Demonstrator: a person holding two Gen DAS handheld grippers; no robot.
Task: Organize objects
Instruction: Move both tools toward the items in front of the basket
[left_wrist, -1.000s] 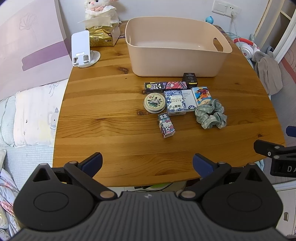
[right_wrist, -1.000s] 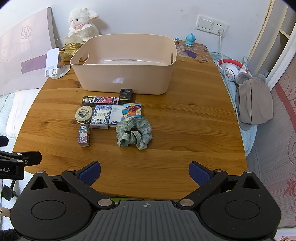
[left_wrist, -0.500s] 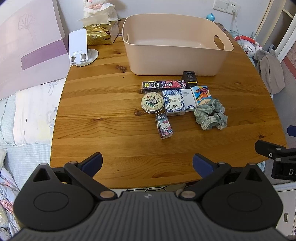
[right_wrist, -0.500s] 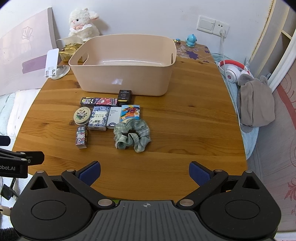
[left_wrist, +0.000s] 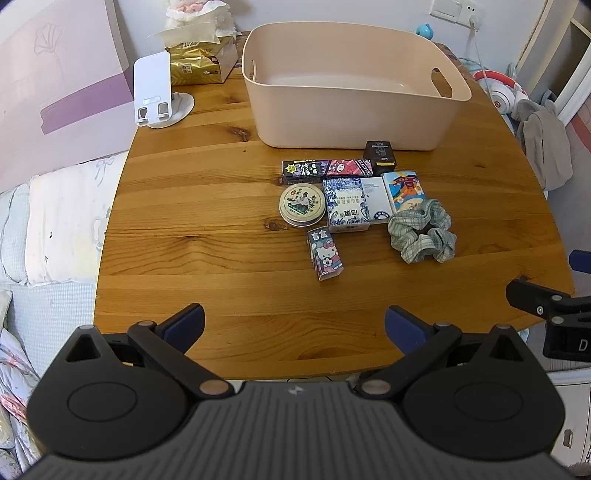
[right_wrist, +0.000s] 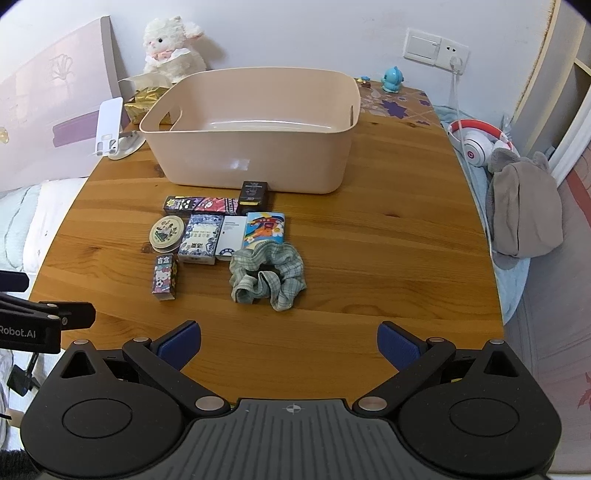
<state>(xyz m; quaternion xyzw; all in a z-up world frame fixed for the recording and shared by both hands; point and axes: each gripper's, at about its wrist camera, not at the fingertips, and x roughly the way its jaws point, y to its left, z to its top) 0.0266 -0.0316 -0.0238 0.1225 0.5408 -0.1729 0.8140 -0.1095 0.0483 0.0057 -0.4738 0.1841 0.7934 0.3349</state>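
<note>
An empty beige bin (left_wrist: 354, 107) (right_wrist: 255, 155) stands at the back of the round wooden table (left_wrist: 207, 236). In front of it lie several small items: a green plaid scrunchie (left_wrist: 421, 236) (right_wrist: 267, 277), a Hello Kitty box (left_wrist: 325, 254) (right_wrist: 165, 273), a round tin (left_wrist: 302, 204), a blue-white box (left_wrist: 346, 205), a colourful box (left_wrist: 403, 190), a long dark box (left_wrist: 325, 168) and a small black box (left_wrist: 378, 152). My left gripper (left_wrist: 293, 325) and right gripper (right_wrist: 288, 341) are both open and empty above the table's near edge.
A white phone stand (left_wrist: 157, 94) and a gold tissue pack (left_wrist: 199, 62) sit at the back left, with a plush lamb (right_wrist: 171, 46) behind. Headphones (right_wrist: 476, 146) and grey cloth (right_wrist: 524, 206) lie off the right edge. A bed (left_wrist: 55, 229) is to the left.
Both grippers have moved slightly forward and up over the table; the objects have not moved. Both grippers stay open.
</note>
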